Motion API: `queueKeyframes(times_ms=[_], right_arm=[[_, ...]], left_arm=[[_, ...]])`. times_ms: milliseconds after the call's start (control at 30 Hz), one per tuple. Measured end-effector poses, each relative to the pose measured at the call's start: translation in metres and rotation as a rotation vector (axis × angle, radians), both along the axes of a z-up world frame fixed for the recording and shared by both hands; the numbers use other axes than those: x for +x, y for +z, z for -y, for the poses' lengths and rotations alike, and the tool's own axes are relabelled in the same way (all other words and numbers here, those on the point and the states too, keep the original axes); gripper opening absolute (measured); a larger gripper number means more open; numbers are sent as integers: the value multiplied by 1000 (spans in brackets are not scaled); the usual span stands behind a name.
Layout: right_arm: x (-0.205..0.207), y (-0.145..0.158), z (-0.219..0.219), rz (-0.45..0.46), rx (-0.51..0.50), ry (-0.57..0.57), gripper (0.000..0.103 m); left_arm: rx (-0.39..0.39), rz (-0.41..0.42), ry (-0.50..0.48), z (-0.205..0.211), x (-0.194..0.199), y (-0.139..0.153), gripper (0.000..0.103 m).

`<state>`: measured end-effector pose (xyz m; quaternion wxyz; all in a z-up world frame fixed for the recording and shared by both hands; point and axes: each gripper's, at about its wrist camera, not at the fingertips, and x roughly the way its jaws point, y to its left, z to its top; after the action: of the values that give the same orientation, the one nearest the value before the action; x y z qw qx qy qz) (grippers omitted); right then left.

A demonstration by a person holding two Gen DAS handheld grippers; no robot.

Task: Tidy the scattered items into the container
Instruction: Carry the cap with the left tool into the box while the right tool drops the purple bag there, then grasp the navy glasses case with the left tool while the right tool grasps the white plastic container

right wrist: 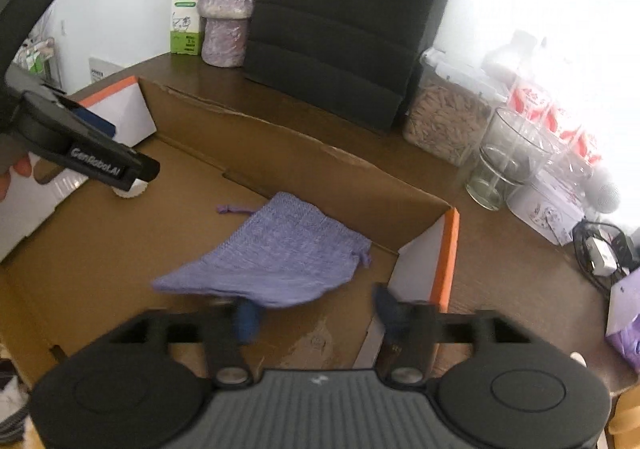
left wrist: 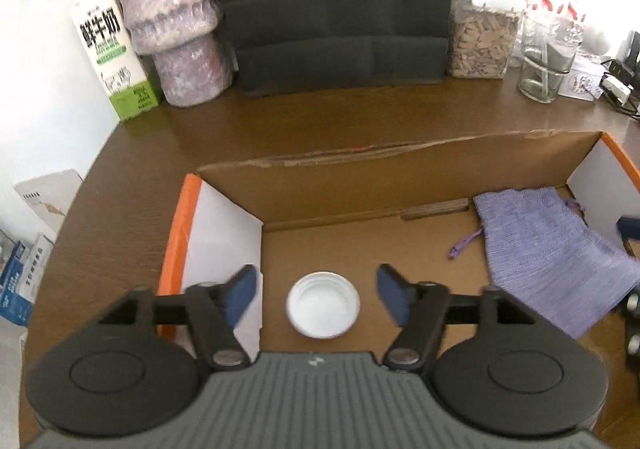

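The cardboard box [left wrist: 400, 177] is sitting open-topped on the brown wooden table [left wrist: 280, 121]; its walls are plain corrugated board, with white end flaps edged in orange. A white plastic cap [left wrist: 323, 305], round and ribbed, is lying open side up on the box floor. The left gripper [left wrist: 318, 295] is hovering with its jaws wide apart; the cap is sitting between the blue pads [left wrist: 240, 295], which are not touching it. A lilac knitted pouch [right wrist: 276, 253], flat and roughly rectangular, is lying on the floor toward the box's other end, its long axis running diagonally, its drawstring mouth pointing at the far wall. The right gripper [right wrist: 316, 315] is standing open over the pouch's near edge, gripping nothing; one pad is sitting just under the fabric edge. Behind the box are standing a milk carton [left wrist: 114, 49], a dark fabric organiser [left wrist: 340, 9], a jar of seeds [left wrist: 480, 45] and an empty glass [left wrist: 544, 57].
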<state>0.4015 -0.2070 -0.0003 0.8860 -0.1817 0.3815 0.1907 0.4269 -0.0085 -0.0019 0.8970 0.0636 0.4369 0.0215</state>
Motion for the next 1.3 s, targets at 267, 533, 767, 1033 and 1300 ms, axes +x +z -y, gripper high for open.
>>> queueKeyframes(times_ms=[267, 533, 767, 1033, 1300], right_arm=[[-22, 22, 7, -1, 70, -22, 99], [-72, 62, 18, 86, 161, -50, 100], [-174, 89, 26, 235, 235, -35, 103], [-280, 52, 32, 268, 264, -53, 103], [-323, 5, 38, 212, 284, -114, 103]], left_arm=[[-33, 81, -11, 0, -29, 26, 101], [-71, 198, -6, -17, -97, 64, 103], [-95, 339, 10, -45, -200, 89, 103], [-91, 424, 96, -70, -300, 63, 103], [-183, 366, 215, -78, -351, 12, 103]])
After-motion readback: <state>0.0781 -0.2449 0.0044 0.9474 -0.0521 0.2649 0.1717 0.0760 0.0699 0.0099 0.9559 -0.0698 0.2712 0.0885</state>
